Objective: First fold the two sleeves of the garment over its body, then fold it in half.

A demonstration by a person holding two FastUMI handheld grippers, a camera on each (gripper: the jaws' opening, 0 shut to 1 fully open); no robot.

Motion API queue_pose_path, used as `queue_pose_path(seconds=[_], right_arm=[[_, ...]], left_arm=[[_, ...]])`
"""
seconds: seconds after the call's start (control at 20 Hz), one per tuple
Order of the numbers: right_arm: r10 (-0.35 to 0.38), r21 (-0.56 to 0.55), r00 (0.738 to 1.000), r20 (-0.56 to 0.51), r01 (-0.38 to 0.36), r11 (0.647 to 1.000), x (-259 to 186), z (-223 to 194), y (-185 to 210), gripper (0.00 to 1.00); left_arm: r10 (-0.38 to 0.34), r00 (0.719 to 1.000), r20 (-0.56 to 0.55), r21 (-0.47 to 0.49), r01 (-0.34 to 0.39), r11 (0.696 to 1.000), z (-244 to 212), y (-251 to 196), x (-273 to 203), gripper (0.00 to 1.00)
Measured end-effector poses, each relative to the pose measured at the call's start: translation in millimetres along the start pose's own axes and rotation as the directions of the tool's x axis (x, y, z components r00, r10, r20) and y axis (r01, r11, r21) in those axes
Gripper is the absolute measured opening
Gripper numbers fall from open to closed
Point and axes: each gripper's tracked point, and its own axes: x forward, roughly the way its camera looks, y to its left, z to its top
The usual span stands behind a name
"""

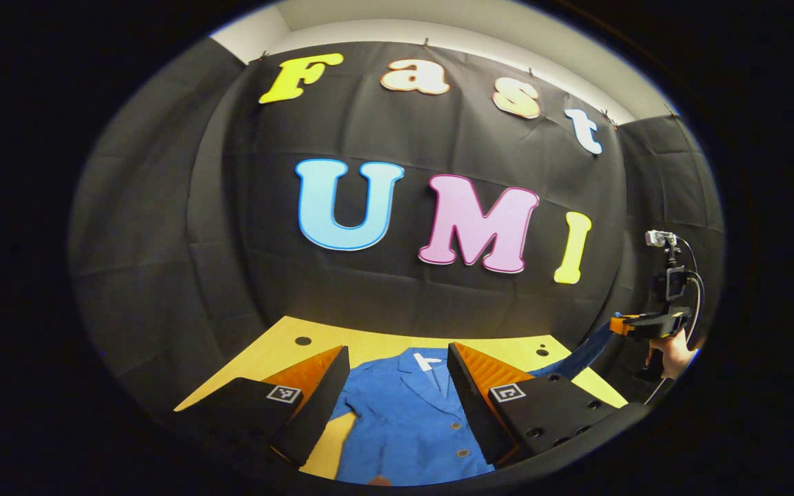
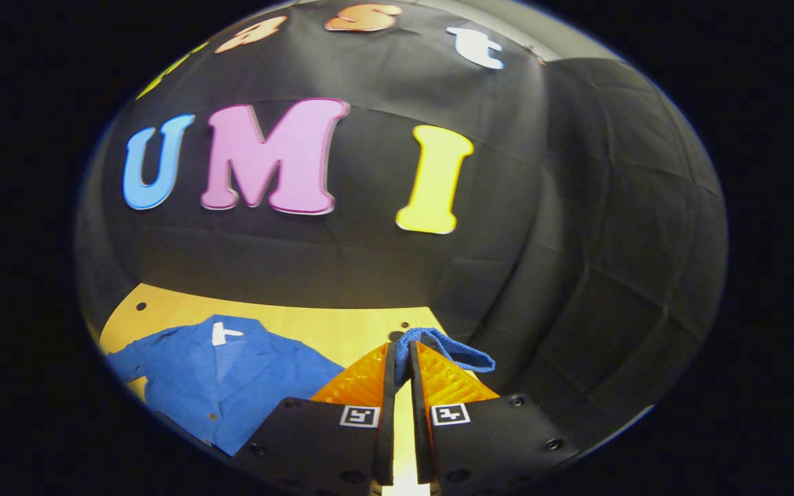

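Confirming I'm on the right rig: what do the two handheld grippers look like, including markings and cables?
The left gripper has wedge-shaped fingers with ribbed inner faces on black plates, each with a square black-and-white tag and screw holes. The right gripper is built the same. Seen from the left gripper view, it carries a small silver camera on top and a looping black cable.

A yellow wooden table carries a blue buttoned jacket lying flat, collar toward the wall, between and beyond the left gripper's spread fingers.
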Motion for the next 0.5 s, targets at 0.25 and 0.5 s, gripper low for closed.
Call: queue_pose_path(seconds=[0.25,0.5], right_arm=[[0.169,-0.038,0.984,-0.056,-0.171,0.985,23.3,1.8,141.1,0.13],[0.292,-0.122,0.941,-0.172,-0.314,0.941,56.1,-50.3,270.9,0.13]], left_arm=[[0.096,0.995,0.015,0.017,-0.096,0.995,3.8,77.6,-23.0,0.82],[0.202,0.979,-0.008,0.041,-0.201,0.979,-6.4,137.4,-43.1,0.82]])
